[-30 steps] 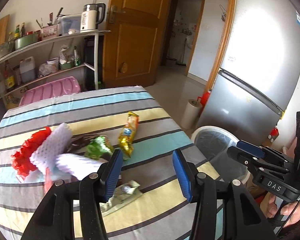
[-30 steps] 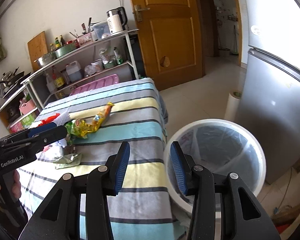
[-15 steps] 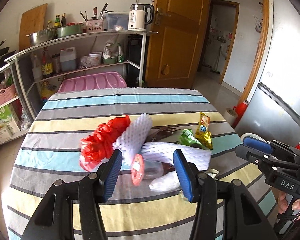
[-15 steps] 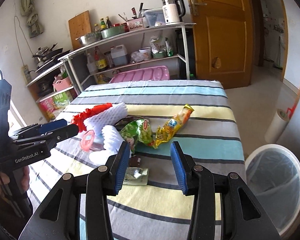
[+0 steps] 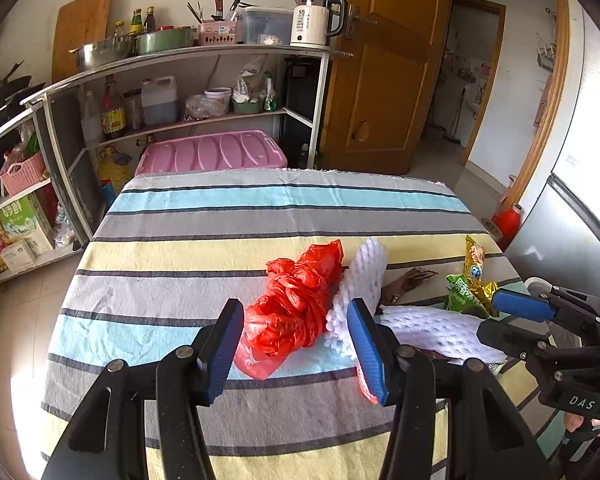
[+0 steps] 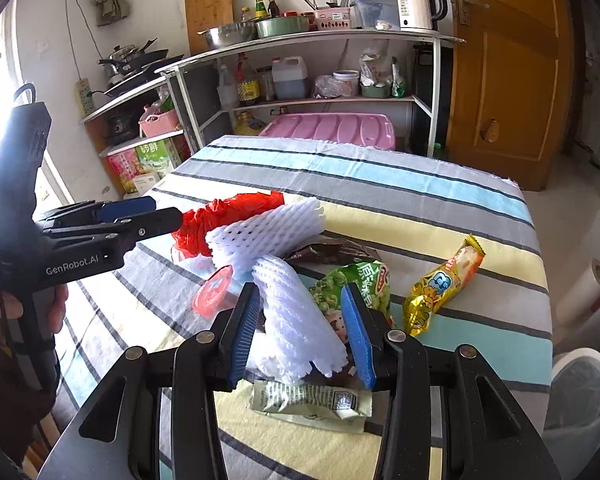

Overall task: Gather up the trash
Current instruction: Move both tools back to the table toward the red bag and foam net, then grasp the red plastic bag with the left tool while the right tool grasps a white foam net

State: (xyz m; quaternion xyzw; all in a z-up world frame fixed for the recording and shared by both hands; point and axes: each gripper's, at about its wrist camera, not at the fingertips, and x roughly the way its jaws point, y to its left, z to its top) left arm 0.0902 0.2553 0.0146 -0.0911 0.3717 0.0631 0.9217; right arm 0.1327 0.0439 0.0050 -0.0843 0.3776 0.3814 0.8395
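Trash lies in a heap on the striped table. A crumpled red plastic bag sits just ahead of my open, empty left gripper; it also shows in the right wrist view. Two white foam nets, a green snack packet, a yellow wrapper, a brown wrapper, a red lid and a pale sachet lie there. My open right gripper hangs over the nearer foam net.
A white bin with a liner stands on the floor at the table's right. A metal shelf rack with bottles, a kettle and a pink tub stands behind the table. A wooden door is at the back right.
Both grippers have swung left from the bin side toward the trash heap. The left now faces the red bag; the right has come close over the foam net. Both stayed open.
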